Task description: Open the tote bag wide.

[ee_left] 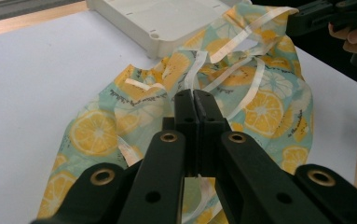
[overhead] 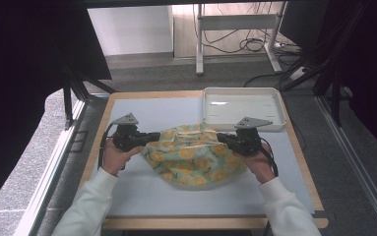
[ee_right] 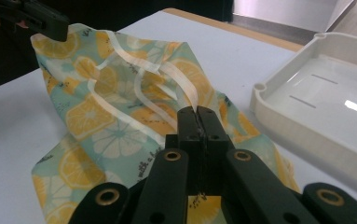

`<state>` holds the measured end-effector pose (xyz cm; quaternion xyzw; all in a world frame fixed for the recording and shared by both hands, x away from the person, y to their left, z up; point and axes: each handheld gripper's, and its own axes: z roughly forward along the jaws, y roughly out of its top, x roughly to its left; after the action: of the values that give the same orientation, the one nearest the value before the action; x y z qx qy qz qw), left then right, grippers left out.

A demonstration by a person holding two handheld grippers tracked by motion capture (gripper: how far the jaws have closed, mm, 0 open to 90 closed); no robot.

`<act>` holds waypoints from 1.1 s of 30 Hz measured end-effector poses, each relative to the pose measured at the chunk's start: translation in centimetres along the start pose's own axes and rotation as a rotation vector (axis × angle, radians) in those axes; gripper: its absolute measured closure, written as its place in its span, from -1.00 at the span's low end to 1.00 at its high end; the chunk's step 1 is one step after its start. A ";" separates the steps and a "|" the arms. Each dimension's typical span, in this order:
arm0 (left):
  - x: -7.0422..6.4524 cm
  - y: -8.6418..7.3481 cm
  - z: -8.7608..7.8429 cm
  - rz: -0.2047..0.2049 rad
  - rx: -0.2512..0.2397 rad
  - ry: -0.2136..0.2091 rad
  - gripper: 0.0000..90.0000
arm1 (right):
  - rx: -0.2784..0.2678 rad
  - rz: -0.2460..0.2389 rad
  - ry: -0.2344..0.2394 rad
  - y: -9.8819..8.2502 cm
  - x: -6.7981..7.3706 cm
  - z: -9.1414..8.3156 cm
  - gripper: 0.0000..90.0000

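Both grippers are clamped on a lemon-print cloth (overhead: 191, 157) lying crumpled at mid-table: the left gripper (ee_left: 194, 100) has its jaws pressed together on a white tie, the right gripper (ee_right: 197, 116) likewise on the opposite side. The cloth is gathered and gripped but neither spread nor folded, so the arranging appears largely still to do. A white tray (overhead: 242, 109) sits just behind the cloth, limiting room there; bare table (overhead: 141, 191) lies open in front and to the left.

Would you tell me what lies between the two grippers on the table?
The lemon-print cloth spans the whole stretch between the left gripper and right gripper, each shut on one end of it, as the high view shows.
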<state>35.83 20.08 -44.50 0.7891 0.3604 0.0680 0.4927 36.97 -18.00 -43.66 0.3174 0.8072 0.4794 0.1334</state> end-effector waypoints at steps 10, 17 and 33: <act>-1.2 -0.2 0.0 0.033 0.003 -0.022 1.00 | 0.005 0.014 0.042 -0.9 0.6 -0.5 0.97; -1.8 -0.7 0.2 0.039 0.014 -0.045 1.00 | 0.028 0.002 0.075 -1.9 1.7 -0.6 0.97; -2.7 -2.8 0.2 0.045 0.035 -0.082 1.00 | 0.069 0.012 0.143 -4.7 2.9 -1.3 0.97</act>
<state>32.54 18.94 -46.22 0.8077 0.3233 0.0403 0.4914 32.29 -18.61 -46.74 0.2915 0.8289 0.4734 0.0617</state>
